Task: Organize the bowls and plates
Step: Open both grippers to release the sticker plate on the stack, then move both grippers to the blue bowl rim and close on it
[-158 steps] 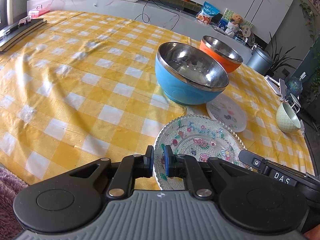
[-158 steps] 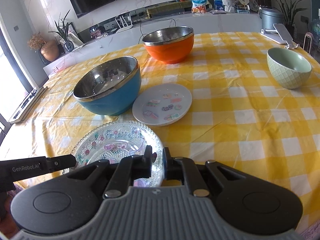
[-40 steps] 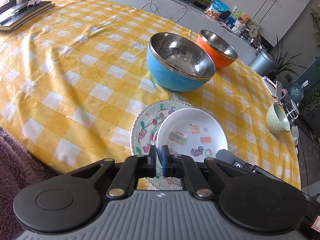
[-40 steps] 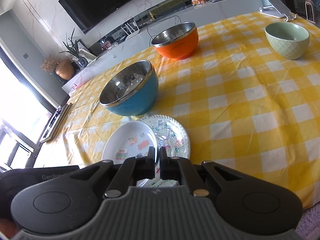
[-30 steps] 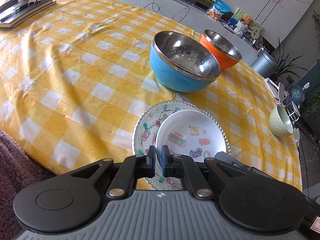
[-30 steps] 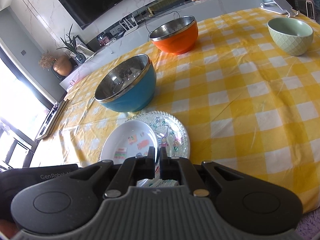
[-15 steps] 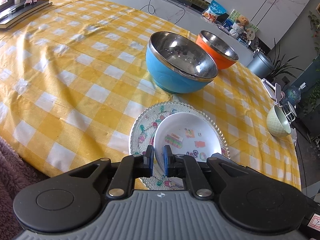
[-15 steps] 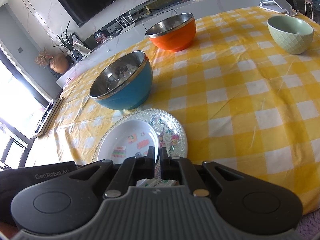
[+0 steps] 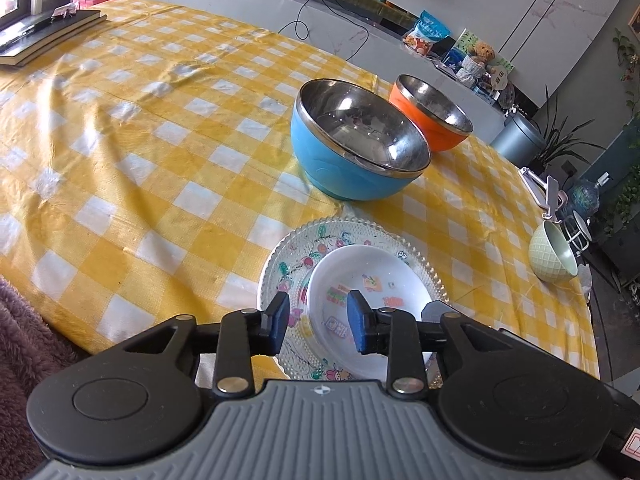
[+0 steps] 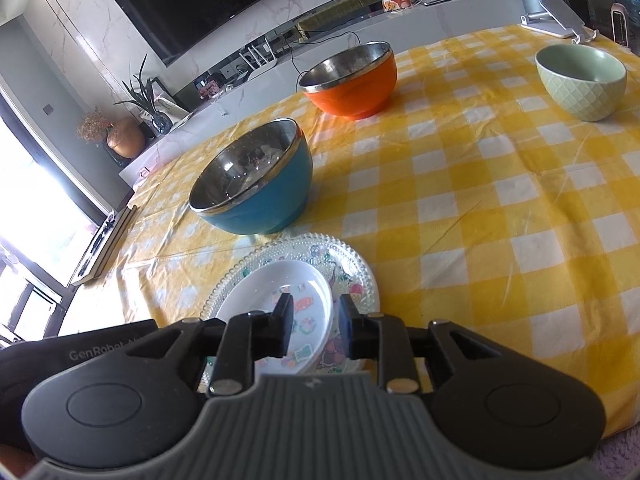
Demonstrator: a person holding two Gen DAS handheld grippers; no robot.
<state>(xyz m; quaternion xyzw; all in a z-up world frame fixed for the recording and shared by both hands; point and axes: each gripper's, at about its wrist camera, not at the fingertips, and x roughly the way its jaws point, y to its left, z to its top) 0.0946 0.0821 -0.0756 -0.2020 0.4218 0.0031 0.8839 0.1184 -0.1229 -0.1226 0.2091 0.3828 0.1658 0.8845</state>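
A small white plate (image 9: 372, 288) with stickers lies on a patterned glass plate (image 9: 292, 256) at the near table edge; both show in the right wrist view, white plate (image 10: 280, 292) on glass plate (image 10: 352, 276). My left gripper (image 9: 318, 322) is open over their near rim. My right gripper (image 10: 316, 330) is open around the white plate's edge. A blue steel-lined bowl (image 9: 356, 148), an orange bowl (image 9: 432, 112) and a green bowl (image 9: 552, 252) stand beyond.
The table has a yellow checked cloth (image 9: 140, 140). Dark books (image 9: 44, 36) lie at its far left corner. A phone stand (image 10: 560, 16) sits at the far right edge. A purple fuzzy surface (image 9: 24, 344) lies below the near edge.
Both grippers have opened; they were shut on the plates' near rims half a second ago. The white plate now rests on the glass plate. Earlier it lay apart on the cloth.
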